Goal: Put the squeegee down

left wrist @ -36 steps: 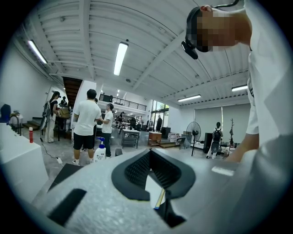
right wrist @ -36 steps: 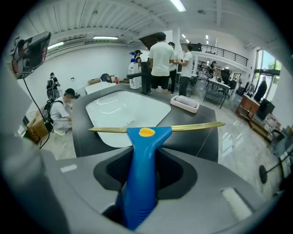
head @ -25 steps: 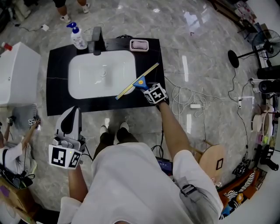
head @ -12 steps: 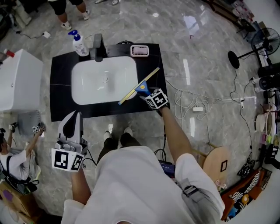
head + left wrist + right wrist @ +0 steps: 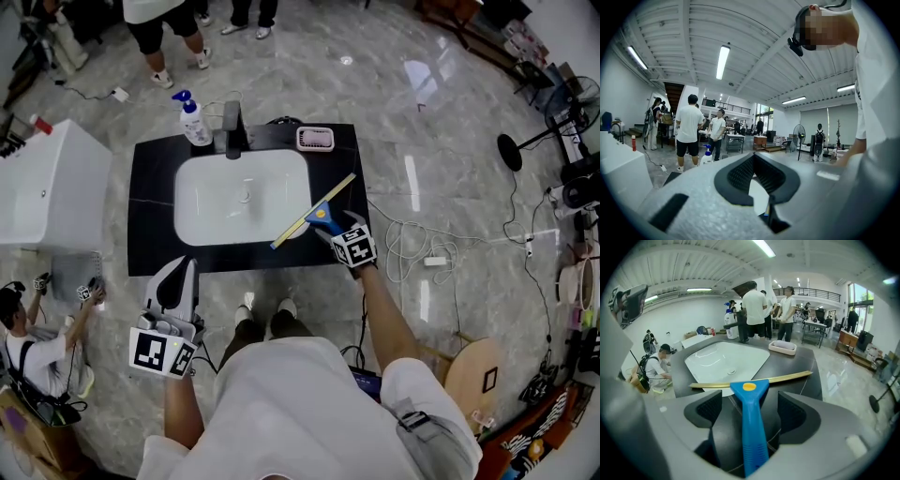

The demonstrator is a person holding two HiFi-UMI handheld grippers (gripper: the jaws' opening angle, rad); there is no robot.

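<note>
The squeegee point(image 5: 319, 212), with a blue handle and a long yellow blade, lies on the black counter point(image 5: 150, 187) right of the white sink point(image 5: 202, 225). One end of its blade reaches over the sink's rim. My right gripper point(image 5: 332, 228) is just behind it, pointing down, with its jaws opening. In the right gripper view the blue handle point(image 5: 752, 418) runs between the spread pads point(image 5: 708, 409) with a gap on each side. My left gripper point(image 5: 176, 272) hovers in front of the counter's near left edge, fingers together and holding nothing.
A soap pump bottle point(image 5: 193, 120), a dark faucet point(image 5: 232, 127) and a pink soap dish point(image 5: 315, 139) stand along the counter's back. A white cabinet point(image 5: 47, 187) is at the left, and cables point(image 5: 412, 248) lie on the floor at the right. People stand beyond the counter; one crouches at the left.
My right gripper's grip on the blue handle has come apart and the gripper has lifted slightly; the squeegee stays on the counter. The left gripper has kept its place.
</note>
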